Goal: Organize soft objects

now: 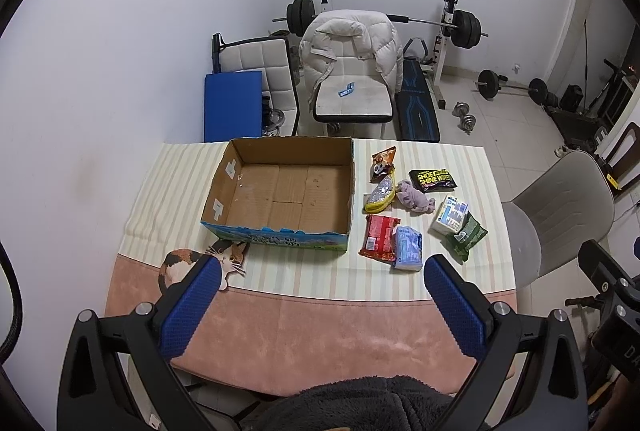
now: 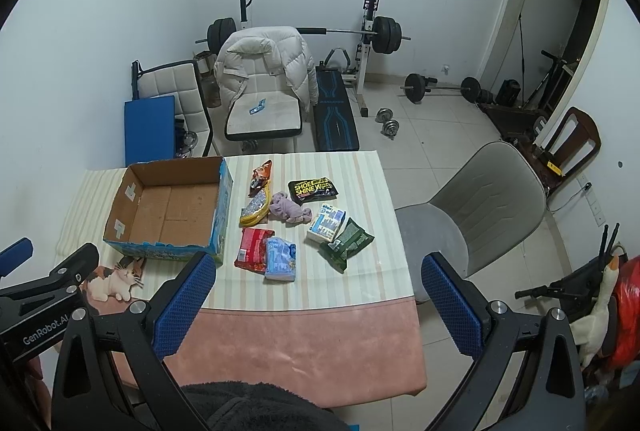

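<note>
Soft packets (image 1: 408, 207) beside cardboard box (image 1: 280, 191); left hand-held gripper (image 1: 322, 273) and right hand-held gripper (image 2: 316, 269) wide open, empty.

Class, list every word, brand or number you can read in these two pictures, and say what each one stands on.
"SHOE SHINE WIPES": black packet on the table, last letters creased.
"GenRobot.AI": body of the left gripper, cut off at the edge.
Blue lettering on the bench: too small.
Print on the red packet, blue packets, green packet and box front: too blurred.
</note>
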`<state>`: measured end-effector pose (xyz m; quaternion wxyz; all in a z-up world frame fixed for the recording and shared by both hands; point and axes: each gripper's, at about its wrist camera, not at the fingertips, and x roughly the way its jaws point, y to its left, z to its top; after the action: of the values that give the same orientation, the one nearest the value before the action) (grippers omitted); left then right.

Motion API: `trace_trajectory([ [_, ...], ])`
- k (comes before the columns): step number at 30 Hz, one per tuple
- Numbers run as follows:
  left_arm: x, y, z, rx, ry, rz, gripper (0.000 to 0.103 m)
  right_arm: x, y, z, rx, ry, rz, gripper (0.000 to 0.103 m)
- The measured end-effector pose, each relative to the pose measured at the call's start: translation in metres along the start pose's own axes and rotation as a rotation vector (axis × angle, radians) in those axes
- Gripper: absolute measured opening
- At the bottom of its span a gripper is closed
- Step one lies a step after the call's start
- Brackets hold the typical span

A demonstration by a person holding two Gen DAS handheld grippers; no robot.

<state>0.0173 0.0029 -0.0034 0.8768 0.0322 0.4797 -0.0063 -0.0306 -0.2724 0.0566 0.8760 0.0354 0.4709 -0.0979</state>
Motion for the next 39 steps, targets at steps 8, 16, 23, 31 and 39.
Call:
trace_trajectory([
  [8,0.054,-0.020,0.034,0.079,0.008,-0.026,0.103,0.030,-0.015,0.008,0.023,0.040,-0.002,0.103],
  [16,0.216,-0.075,0.050,0.152,0.301,-0.090,0.102,0.189,-0.057,0.021,0.097,0.302,0.009,0.103],
  [23,0.339,-0.140,0.033,0.210,0.507,-0.135,0.091,0.361,-0.092,0.014,0.270,0.555,0.122,0.103],
  [31,0.422,-0.166,0.002,0.156,0.699,-0.165,0.087,0.506,-0.072,0.010,0.359,0.781,0.220,0.096],
  [39,0.458,-0.180,-0.025,0.131,0.779,-0.156,0.087,0.567,-0.054,0.003,0.369,0.891,0.205,0.083],
])
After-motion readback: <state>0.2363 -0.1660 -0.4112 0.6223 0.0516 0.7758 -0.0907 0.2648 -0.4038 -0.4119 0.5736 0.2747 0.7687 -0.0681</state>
